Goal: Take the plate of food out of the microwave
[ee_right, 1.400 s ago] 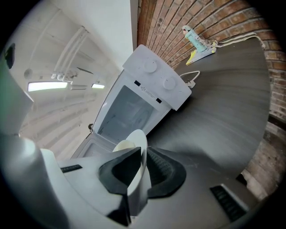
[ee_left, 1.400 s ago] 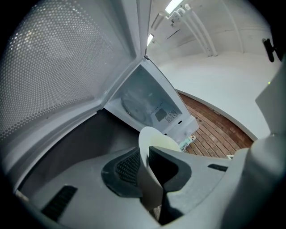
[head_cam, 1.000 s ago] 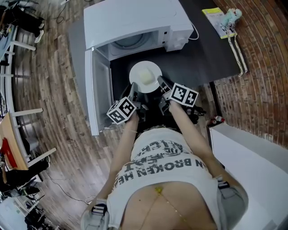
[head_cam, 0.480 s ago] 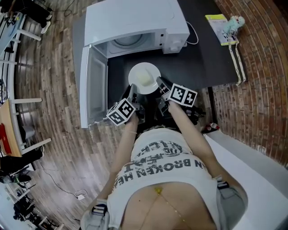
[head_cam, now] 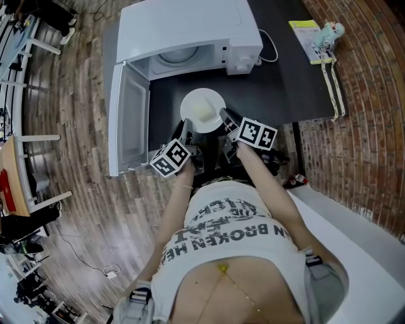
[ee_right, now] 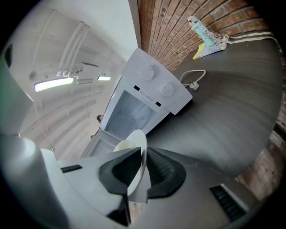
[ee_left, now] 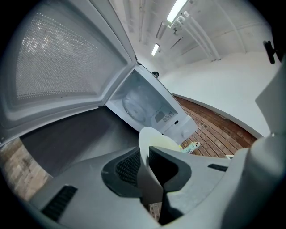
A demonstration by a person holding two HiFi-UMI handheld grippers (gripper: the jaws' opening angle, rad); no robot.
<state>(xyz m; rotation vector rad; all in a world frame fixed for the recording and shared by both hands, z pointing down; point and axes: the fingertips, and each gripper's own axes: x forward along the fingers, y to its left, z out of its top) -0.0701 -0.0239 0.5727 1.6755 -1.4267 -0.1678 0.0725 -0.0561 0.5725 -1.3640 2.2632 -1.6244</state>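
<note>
**Q:** What sort of place is recorded?

**A:** An indoor work or test space is indicated rather than a fitted kitchen. In the head view a white microwave (head_cam: 190, 28) is seen at 12 o'clock, set alone on a dark table (head_cam: 297, 82). A brick wall (head_cam: 373, 126) is noted at 3 o'clock. A wood plank floor (head_cam: 82, 183) is noted from 7 to 11 o'clock.

**Q:** Further evidence?

**A:** A loose cable with a white plug (head_cam: 111, 273) is seen on the floor at 8 o'clock, with stands and dark equipment (head_cam: 28, 291) near it. Strip lights (ee_left: 178, 9) and exposed pipes (ee_left: 203, 42) are logged on a white ceiling in the left gripper view. The exact use could not be determined.
</note>
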